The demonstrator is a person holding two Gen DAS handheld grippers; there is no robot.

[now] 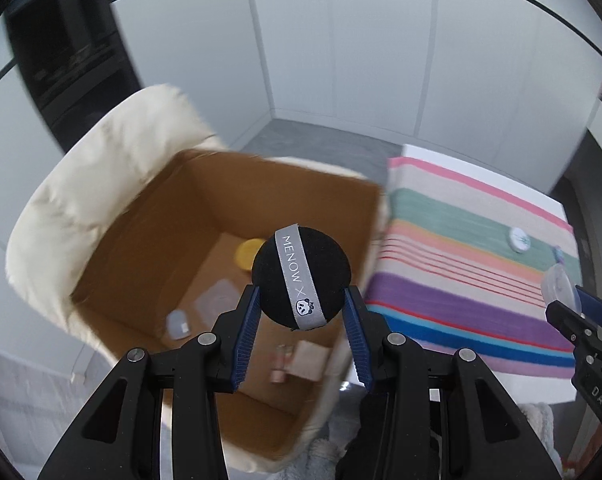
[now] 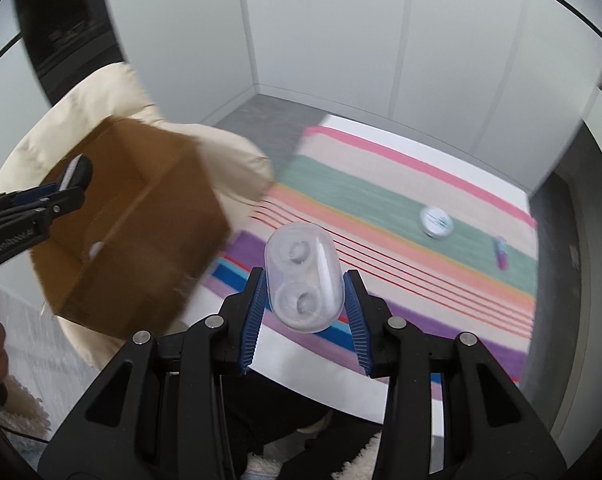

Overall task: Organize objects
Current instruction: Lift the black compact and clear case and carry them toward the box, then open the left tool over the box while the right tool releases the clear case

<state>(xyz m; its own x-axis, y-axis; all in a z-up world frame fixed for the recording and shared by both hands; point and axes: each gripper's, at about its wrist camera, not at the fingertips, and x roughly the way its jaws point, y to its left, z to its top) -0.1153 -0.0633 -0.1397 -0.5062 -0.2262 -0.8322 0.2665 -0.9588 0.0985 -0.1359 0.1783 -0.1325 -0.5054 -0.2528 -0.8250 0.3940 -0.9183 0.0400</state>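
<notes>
Looks like we're in somebody's home, probably a living room or bedroom corner. We've got a cream armchair (image 1: pixel 81 200) with a cardboard box (image 1: pixel 205 216) sitting on it, a striped cloth (image 2: pixel 401 216) spread over a white surface (image 2: pixel 313 376), plain grey wall panels (image 2: pixel 341 40) behind, grey floor (image 1: pixel 321 140), and a fluffy rug (image 2: pixel 21 412) down at our feet. Dark shelving (image 1: pixel 69 48) on the left.

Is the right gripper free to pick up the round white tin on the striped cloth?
Probably not yet: the right gripper already holds a clear case. The round white tin itself lies unobstructed on the striped cloth.
</notes>
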